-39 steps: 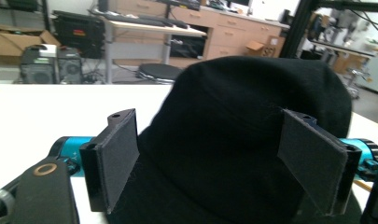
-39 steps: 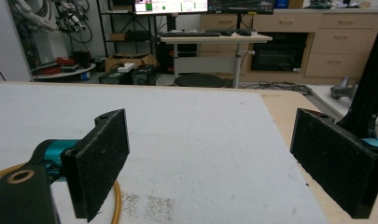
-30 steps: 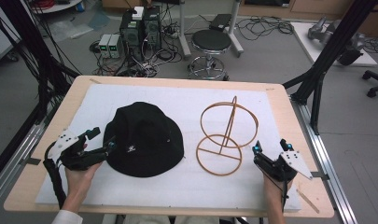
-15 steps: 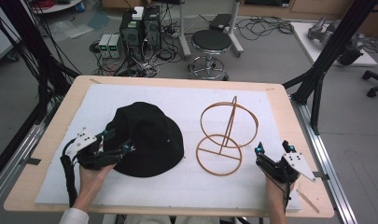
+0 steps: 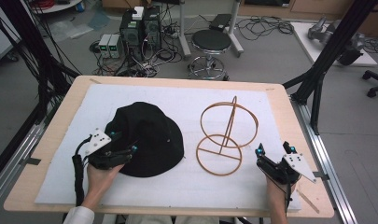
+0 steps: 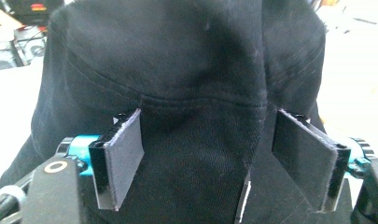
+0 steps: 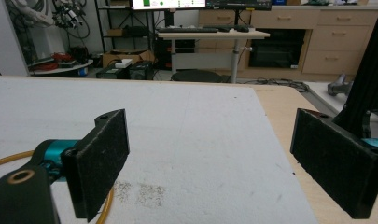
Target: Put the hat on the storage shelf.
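1. High view: a black hat [image 5: 147, 137] lies crown up on the white mat [image 5: 186, 100] that covers the wooden table [image 5: 56, 135], left of the middle. The left gripper [image 5: 127, 150] has come in over the near left part of the hat's brim, held by the left hand [image 5: 99, 175] that comes in from the near edge. Its jaws have just been closing a little, though they stand wide, with the brim's cloth between and under them. Just right of the hat stands a wire hat stand [image 5: 226, 135], two golden rings joined by a slanted rod, apart from the hat. The right gripper [image 5: 274, 150] sits at the near right of the mat, near the stand's lower ring but not touching it, jaws apart with nothing between them. Beyond the far edge of the table a round black stool [image 5: 211, 41] stands on the floor

2. Left gripper view: the hat [image 6: 177, 74] is right in front of the camera, brim nearest, crown behind. The left gripper [image 6: 224, 158] straddles the brim, its two pads [image 6: 126, 156] set wide at either side of a fold of cloth; the pads do not press it

3. Right gripper view: the right gripper [image 7: 214, 163] hovers low over the mat [image 7: 196, 130], jaws wide and holding nothing. A curve of the stand's lower ring [image 7: 9, 158] shows at the near left, by the left jaw
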Tool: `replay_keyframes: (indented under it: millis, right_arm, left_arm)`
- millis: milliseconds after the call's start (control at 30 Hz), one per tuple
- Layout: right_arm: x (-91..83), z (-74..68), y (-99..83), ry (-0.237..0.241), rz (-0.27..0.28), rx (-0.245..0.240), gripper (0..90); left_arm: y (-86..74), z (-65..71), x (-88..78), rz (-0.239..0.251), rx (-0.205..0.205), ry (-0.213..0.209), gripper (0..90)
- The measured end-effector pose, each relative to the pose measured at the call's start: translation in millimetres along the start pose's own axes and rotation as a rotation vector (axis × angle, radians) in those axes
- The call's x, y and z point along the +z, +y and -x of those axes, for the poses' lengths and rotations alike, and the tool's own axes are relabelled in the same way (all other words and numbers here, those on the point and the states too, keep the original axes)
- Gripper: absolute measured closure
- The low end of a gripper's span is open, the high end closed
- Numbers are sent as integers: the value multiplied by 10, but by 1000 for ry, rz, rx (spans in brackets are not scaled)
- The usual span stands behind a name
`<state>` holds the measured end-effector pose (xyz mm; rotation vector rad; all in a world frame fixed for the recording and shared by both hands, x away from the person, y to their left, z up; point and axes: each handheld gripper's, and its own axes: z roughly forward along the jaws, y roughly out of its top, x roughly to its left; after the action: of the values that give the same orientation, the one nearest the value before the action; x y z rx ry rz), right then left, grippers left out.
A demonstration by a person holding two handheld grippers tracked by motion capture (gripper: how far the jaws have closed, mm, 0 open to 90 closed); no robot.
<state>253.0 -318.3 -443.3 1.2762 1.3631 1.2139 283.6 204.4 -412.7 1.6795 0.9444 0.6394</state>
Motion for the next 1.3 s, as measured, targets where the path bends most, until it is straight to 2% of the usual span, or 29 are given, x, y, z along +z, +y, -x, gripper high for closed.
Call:
replay_keyframes:
  millis: [100,133,233,367,500,600,667,767,800,900,1000,1133,1300]
  right_arm:
    - [2,4,-2,0,-4,3,109]
    - [1,3,-2,-1,-6,2,109]
    - [3,-1,-2,-1,-7,5,109]
    - [6,-2,-7,0,-14,0,109]
    - [9,1,-8,0,-11,1,109]
    - [8,2,-7,-2,-12,-1,109]
    - [9,3,-8,-2,-13,-4,109]
    - [16,-1,-11,-4,-17,-10,109]
    - [16,-9,-12,-4,-19,-6,109]
    - [15,-8,-11,-4,-20,-6,109]
    - [16,-1,-12,-7,-19,-7,109]
    - [16,1,-13,-6,-20,-8,109]
    - [17,3,-13,-3,-18,-9,109]
  left_arm:
    - [-7,45,44,-13,17,37,277]
    - [-10,67,61,-13,22,58,312]
    - [-10,108,94,-17,14,110,380]
    - [-7,105,113,-19,1,118,434]
    - [-4,94,124,-19,-27,114,456]
    - [-8,88,134,-24,-24,102,527]
    - [-8,79,135,-27,-32,89,541]
    - [-9,71,131,-23,-39,70,630]
    - [-10,70,129,-22,-34,62,722]
    - [-15,87,137,-11,-13,66,762]
    - [-15,77,138,-9,-17,63,828]
    - [-14,88,132,-7,-10,62,863]
    - [-15,88,126,-3,-2,60,866]
